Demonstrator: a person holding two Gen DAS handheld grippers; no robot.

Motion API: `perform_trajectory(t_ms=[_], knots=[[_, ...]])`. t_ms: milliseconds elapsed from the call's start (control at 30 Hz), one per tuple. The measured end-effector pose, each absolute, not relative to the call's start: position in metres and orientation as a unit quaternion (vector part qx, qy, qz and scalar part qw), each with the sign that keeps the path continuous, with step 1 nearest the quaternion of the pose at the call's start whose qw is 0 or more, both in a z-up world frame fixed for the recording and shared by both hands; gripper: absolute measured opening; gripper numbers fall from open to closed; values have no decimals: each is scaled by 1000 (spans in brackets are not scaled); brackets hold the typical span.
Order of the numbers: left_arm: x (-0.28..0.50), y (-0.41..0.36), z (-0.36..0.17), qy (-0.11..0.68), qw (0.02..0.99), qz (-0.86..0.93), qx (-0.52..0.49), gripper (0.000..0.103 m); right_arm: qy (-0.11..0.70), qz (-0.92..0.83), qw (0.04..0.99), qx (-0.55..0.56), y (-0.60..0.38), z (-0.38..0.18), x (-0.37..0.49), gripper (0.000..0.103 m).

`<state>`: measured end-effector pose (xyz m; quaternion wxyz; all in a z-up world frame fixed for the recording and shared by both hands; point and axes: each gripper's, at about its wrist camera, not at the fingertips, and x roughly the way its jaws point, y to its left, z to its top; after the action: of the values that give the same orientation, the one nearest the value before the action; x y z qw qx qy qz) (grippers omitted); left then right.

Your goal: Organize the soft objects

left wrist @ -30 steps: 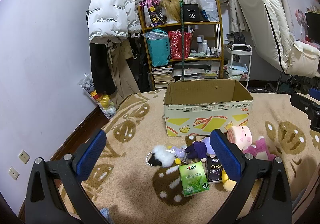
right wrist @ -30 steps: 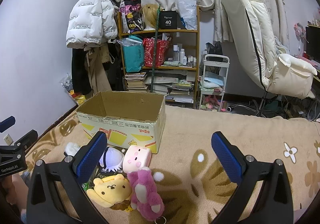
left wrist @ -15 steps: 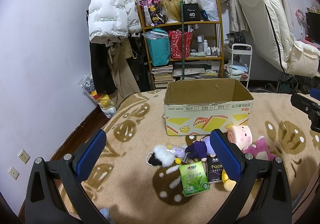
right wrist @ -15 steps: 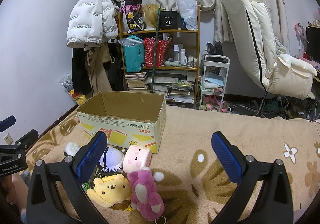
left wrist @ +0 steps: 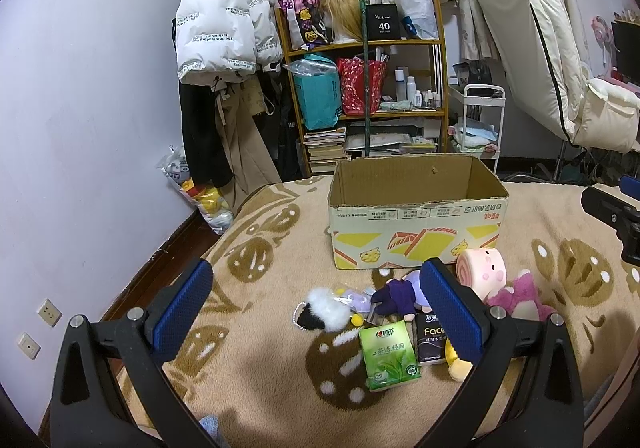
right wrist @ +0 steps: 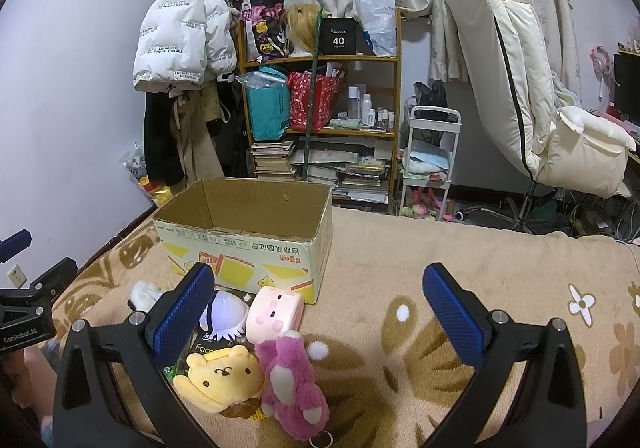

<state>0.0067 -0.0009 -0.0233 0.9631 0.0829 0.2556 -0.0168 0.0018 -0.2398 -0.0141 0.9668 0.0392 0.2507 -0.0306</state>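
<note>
Left wrist view: the left gripper (left wrist: 316, 308) is held above the patterned blanket (left wrist: 260, 380) with jaws spread wide and nothing gripped. Between and just ahead of the jaws a loose cluster is seen: a white-and-black fluffy charm (left wrist: 322, 314), a purple plush doll (left wrist: 396, 298) against the right pad, a green tissue pack (left wrist: 390, 354) and a black tissue pack (left wrist: 430, 338) partly hidden by that pad. Beyond the right jaw a pink roll-shaped plush (left wrist: 482, 276) and a magenta plush (left wrist: 516, 296) are noted. The open cardboard box (left wrist: 416, 236) stands farther ahead of the jaws, apparently empty, though its floor is not visible. Right wrist view: the right gripper (right wrist: 316, 312) is likewise fully open and empty. A yellow plush (right wrist: 218, 374) and the magenta plush (right wrist: 290, 380) lie just inside the left jaw, touching each other; the pink roll-shaped plush (right wrist: 274, 314) is seen ahead of them, with the cardboard box (right wrist: 248, 248) beyond. The space toward the right jaw is bare blanket. Judgement: no item is yet picked; a first grasp is in hand. One plush at the cluster's edge is best chosen, the jaws lowered astride its body, and closed firmly, since plush compresses. Keyrings and neighbouring items may be dragged along, so a clean lift is advised before release over the box.
</note>
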Motion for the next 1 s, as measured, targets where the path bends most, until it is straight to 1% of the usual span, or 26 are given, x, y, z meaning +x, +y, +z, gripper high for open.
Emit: perform_trajectory(t_ms=[500, 667, 1000], knots=[[10, -2, -31, 277, 956, -22, 100, 102, 287, -25, 957, 41, -238, -29, 10, 103], [17, -6, -36, 302, 947, -29, 108, 102, 300, -23, 953, 40, -238, -29, 13, 103], [45, -16, -57, 387, 916, -42, 103, 102, 349, -5, 937, 32, -233, -38, 29, 103]])
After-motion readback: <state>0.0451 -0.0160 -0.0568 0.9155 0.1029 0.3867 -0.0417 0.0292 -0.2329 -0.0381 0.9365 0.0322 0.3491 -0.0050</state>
